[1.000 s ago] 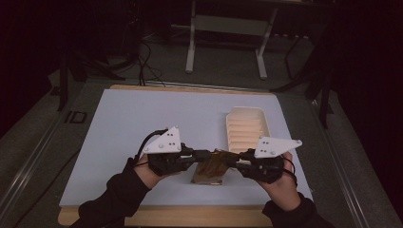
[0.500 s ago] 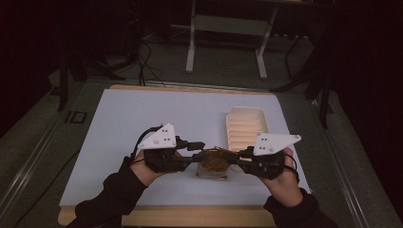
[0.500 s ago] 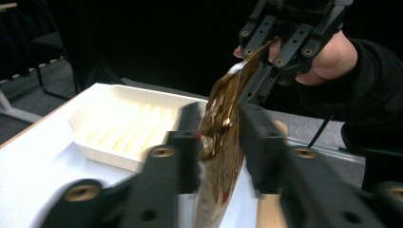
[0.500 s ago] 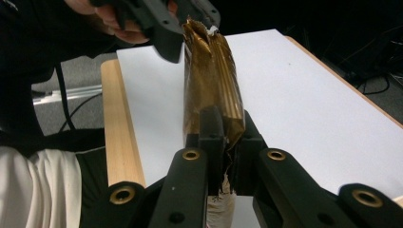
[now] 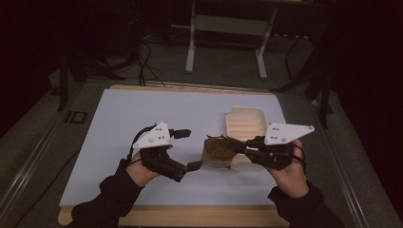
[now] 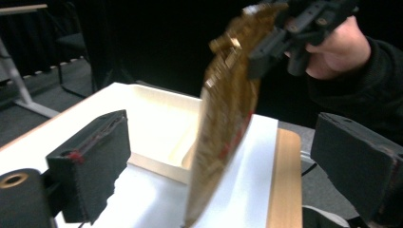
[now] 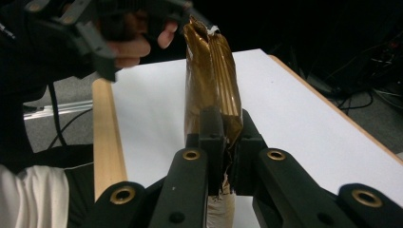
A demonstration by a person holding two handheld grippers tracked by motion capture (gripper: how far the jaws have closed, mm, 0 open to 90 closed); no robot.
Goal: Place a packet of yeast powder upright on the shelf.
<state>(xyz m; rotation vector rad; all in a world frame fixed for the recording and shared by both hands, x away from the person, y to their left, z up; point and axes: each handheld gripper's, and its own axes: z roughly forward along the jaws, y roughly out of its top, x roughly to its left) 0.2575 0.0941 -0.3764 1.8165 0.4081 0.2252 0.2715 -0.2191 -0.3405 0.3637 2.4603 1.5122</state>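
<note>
Right gripper pinches the brown packet upright (left gripper agape).

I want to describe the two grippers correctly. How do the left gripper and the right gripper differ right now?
The right gripper is shut on the brown packet; the left gripper is open, its jaws standing wide apart on either side of the packet. The right gripper holds the packet above the table; the left holds nothing. Both are black and hand-held.

The room is dim, its far side nearly black. A white mat covers the wooden counter. Beyond it, a grey floor carries a pale metal stand and loose black cables.
</note>
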